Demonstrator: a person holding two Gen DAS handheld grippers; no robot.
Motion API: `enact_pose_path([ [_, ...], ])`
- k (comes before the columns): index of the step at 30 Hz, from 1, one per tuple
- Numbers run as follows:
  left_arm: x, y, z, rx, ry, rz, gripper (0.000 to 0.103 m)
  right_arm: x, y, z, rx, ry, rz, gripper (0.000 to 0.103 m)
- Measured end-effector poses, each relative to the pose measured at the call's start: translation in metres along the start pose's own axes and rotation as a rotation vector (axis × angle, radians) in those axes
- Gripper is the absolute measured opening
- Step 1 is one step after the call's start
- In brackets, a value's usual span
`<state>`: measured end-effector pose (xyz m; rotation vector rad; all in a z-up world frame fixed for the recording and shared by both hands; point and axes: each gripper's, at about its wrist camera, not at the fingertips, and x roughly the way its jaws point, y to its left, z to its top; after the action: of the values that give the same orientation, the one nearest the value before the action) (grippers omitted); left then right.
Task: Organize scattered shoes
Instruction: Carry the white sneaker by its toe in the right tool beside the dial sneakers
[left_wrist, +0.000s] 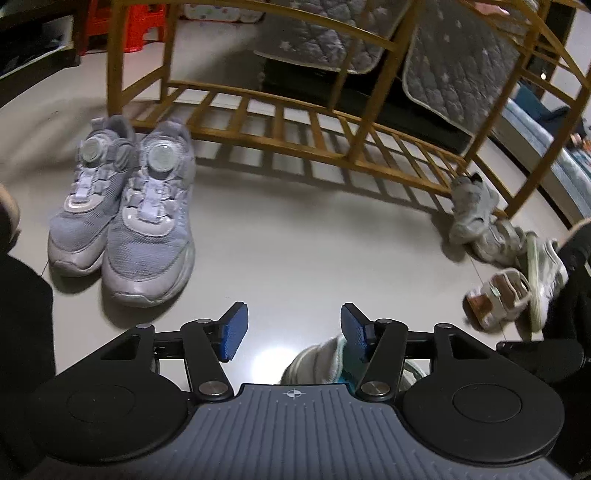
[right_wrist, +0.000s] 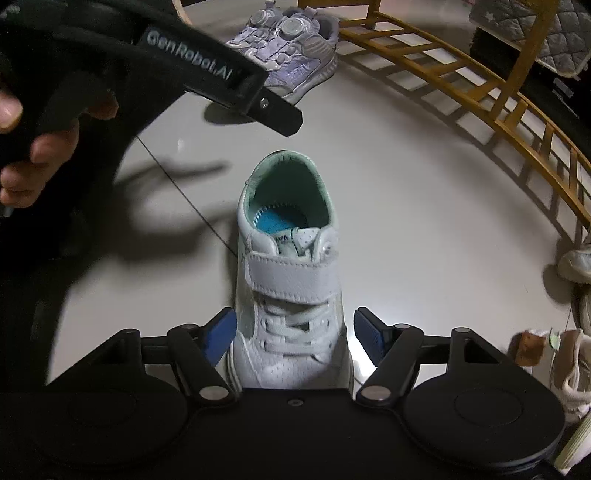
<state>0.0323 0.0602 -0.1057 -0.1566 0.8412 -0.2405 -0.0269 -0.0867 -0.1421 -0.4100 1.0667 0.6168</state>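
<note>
I log 1 white strap shoe (right_wrist: 291, 280) upright on the floor (right_wrist: 424, 229), standing between the right gripper (right_wrist: 295, 338)'s parted pads, neither pad visibly pressing it. My left gripper (left_wrist: 293, 332) stands open over bare floor. 2 grey sneakers (left_wrist: 125, 206) sit paired beside the wooden rack (left_wrist: 295, 125); further shoes (left_wrist: 517, 254) lie jumbled at the rack's other end.
</note>
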Motion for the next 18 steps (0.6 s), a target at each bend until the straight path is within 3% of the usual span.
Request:
enact_pose_path([
  [7,0.001,0.001,-0.001,-0.005,-0.012,0.029,0.06,0.005,-0.001,0.003,0.023,0.007,0.014,0.07],
  [18,-0.007,0.014,0.002,-0.083,-0.058,0.066,0.064,0.01,-0.018,0.023,0.173,-0.023,0.017,0.06],
])
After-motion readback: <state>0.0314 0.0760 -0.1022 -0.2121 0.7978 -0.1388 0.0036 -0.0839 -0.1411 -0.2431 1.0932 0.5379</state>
